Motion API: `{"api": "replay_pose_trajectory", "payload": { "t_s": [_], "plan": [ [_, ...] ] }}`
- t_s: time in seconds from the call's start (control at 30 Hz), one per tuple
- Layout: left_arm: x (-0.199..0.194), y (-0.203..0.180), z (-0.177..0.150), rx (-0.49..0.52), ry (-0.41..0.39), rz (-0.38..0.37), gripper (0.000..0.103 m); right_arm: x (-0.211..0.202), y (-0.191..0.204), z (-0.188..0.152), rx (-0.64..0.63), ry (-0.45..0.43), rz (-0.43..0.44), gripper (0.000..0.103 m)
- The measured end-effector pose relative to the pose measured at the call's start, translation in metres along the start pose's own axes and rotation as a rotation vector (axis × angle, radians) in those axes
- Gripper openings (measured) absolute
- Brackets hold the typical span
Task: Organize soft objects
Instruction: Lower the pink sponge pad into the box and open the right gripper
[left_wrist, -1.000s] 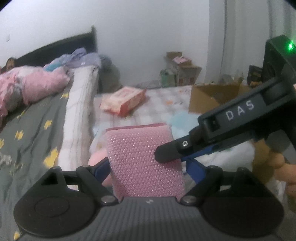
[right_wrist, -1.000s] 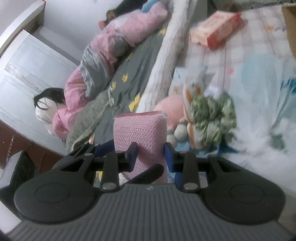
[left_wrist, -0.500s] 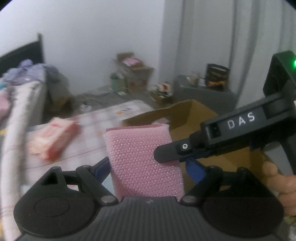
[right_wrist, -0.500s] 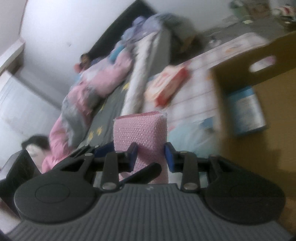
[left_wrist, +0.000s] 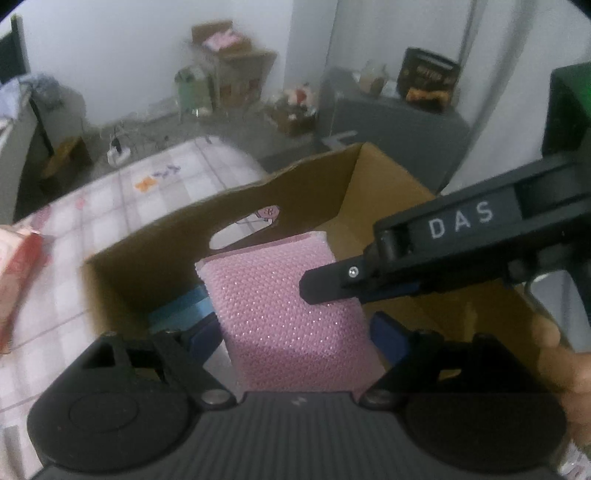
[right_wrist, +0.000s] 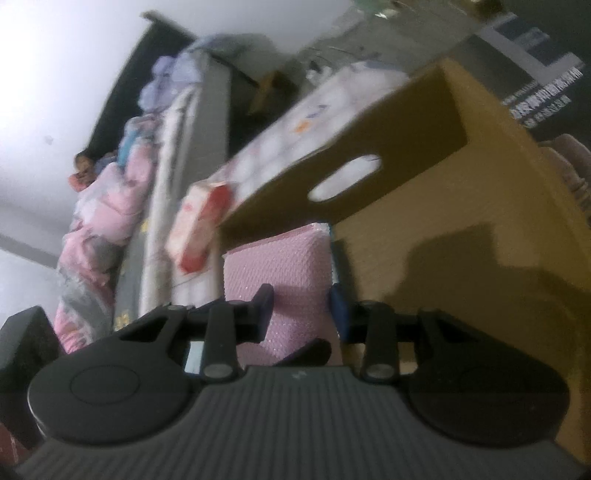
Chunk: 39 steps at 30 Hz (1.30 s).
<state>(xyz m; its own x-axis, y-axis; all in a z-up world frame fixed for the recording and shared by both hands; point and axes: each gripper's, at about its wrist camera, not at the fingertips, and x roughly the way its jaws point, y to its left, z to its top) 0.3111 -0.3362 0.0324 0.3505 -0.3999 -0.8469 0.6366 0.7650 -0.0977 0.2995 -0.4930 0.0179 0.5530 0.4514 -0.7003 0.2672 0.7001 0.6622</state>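
Both hand-held grippers carry the pink pad (left_wrist: 288, 314) over the open box (left_wrist: 388, 206). The left hand-held gripper (left_wrist: 295, 328) spans its wide faces; the right hand-held gripper (right_wrist: 301, 306) pinches its narrow sides, loosening slightly. Next, it seems, lower and release it inside.

Pink sponge (left_wrist: 291, 314) carried from bed to over cardboard box (left_wrist: 373, 192)

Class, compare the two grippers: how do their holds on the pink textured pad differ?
The left gripper spans the pink pad's wide face, jaws far apart; the right gripper pinches its narrow edge, jaws close together. The right crosses the left's view from the side. Both hold the pad above the cardboard box.
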Motion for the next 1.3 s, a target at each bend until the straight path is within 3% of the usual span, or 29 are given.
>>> {"api": "replay_pose_trajectory", "payload": {
  "t_s": [0.13,0.2,0.33,0.5,0.83,0.97,1.07,1.2,1.3],
  "plan": [
    [0.043,0.008,0.01,-0.061,0.097,-0.03,0.089,0.033,-0.029,0.029,0.018,0.026,-0.044,0.034],
    [0.057,0.01,0.011,-0.073,0.129,-0.008,0.089,0.05,-0.039,0.039,0.015,0.025,-0.077,0.034],
    [0.064,0.014,0.01,-0.082,0.13,0.021,0.09,0.08,-0.063,0.049,0.023,0.043,-0.135,0.034],
    [0.056,0.014,0.012,-0.076,0.117,0.012,0.093,0.091,-0.056,0.044,-0.046,0.034,-0.183,0.034],
    [-0.007,0.032,0.007,-0.048,0.043,0.026,0.095,0.08,-0.049,0.036,-0.026,0.019,-0.194,0.034],
    [-0.022,0.039,0.002,-0.071,0.036,0.031,0.095,0.095,-0.062,0.029,0.061,0.069,-0.181,0.034],
    [-0.036,0.044,-0.002,-0.074,0.022,0.022,0.095,0.101,-0.065,0.025,0.121,0.045,-0.152,0.034],
    [-0.062,0.052,-0.011,-0.071,-0.022,-0.005,0.095,0.079,-0.053,0.018,0.117,-0.008,-0.143,0.034],
    [-0.083,0.059,-0.018,-0.075,-0.061,-0.021,0.095,0.055,-0.043,-0.002,0.099,0.0,-0.103,0.034]
  ]
}}
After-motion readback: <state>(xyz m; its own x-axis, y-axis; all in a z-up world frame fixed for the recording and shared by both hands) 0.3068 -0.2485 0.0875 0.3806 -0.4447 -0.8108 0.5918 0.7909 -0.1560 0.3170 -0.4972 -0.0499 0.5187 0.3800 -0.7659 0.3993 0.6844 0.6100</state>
